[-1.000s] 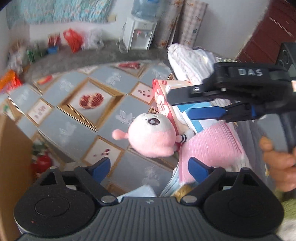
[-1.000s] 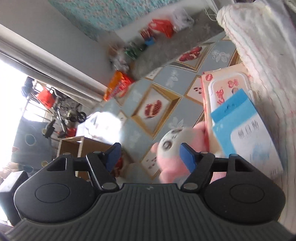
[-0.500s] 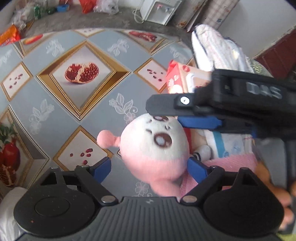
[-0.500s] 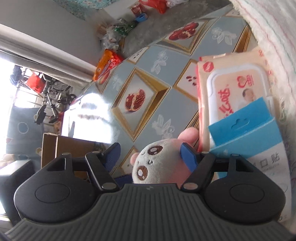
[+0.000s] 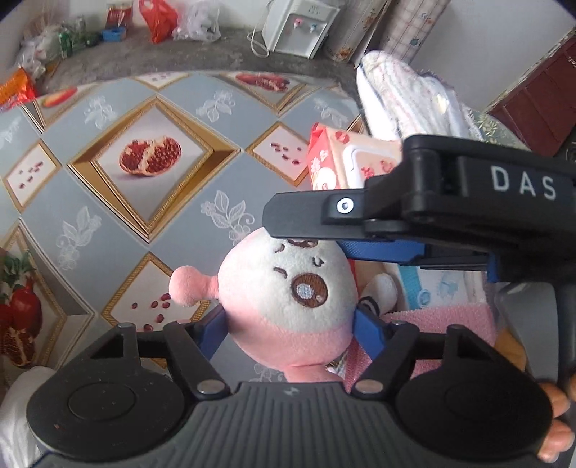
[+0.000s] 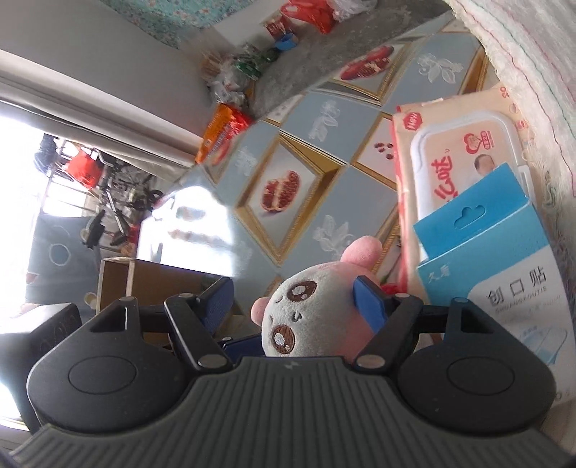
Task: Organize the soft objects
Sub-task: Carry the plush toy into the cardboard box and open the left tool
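Observation:
A pink and white plush toy (image 5: 288, 291) lies on the pomegranate-patterned tablecloth (image 5: 151, 158), its embroidered face turned up. My left gripper (image 5: 289, 327) straddles its head; the jaws are closing and both blue pads touch the toy's sides. My right gripper (image 5: 306, 230) reaches in from the right just above the toy's head. In the right wrist view the plush toy (image 6: 306, 316) sits against the right finger of my right gripper (image 6: 293, 306), whose left finger stands clear of it, so that gripper is open. A folded pink cloth (image 5: 450, 324) lies right of the toy.
A pack of baby wipes (image 6: 460, 154) and a blue plaster box (image 6: 496, 273) lie beside the toy, with a white towel pile (image 5: 403, 93) behind. A water dispenser (image 5: 298, 25) and bags stand at the far wall. A person's hand (image 5: 554, 424) shows at lower right.
The left gripper came down and closer onto the plush toy, and its fingers narrowed to the sides of the head. The right gripper sank lower over the toy.

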The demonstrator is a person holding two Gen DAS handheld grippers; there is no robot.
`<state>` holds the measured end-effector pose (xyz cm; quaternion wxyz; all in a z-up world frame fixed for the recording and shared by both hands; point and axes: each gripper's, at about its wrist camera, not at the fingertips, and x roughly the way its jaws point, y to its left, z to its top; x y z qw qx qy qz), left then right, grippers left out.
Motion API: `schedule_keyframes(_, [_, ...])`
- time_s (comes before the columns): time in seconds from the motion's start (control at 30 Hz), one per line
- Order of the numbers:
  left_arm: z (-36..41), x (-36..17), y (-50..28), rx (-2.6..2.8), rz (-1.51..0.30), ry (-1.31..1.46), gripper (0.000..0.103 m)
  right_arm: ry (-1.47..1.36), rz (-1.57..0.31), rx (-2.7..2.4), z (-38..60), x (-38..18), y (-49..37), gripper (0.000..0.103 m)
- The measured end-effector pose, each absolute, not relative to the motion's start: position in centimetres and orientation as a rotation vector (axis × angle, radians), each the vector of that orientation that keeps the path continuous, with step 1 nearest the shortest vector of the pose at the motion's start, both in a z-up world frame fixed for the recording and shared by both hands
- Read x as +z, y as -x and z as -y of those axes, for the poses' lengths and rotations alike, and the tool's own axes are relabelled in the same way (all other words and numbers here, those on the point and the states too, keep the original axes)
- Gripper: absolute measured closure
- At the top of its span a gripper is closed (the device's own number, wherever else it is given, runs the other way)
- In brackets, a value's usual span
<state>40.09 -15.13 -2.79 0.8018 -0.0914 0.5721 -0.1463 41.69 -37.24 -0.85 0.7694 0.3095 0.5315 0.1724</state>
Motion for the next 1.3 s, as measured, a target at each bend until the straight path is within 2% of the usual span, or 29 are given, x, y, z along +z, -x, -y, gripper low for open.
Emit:
schedule_keyframes(0.43, [10.7, 7.7, -33.6, -0.296, -1.017, 0.155, 0.028, -0.702, -0.954, 0.502, 33.9, 10.0, -36.0, 0.029])
schedule_keyframes(0.8, [-2.7, 13.6, -26.1, -0.097, -0.877, 0.168, 0.028, -0.649, -0.924, 0.786, 17.9, 17.1, -34.3, 0.028])
schedule_keyframes(1.03, [-11.9, 12.7, -24.3, 0.088, -0.852, 0.18, 0.028, -0.622, -1.001, 0.915, 4.3, 16.7, -36.0, 0.027])
schedule_keyframes(1.3, [-18.2, 6.8, -29.1, 0.217, -0.925, 0.123, 0.028, -0.652, -1.128, 0.884, -6.2, 10.1, -40.6, 0.027])
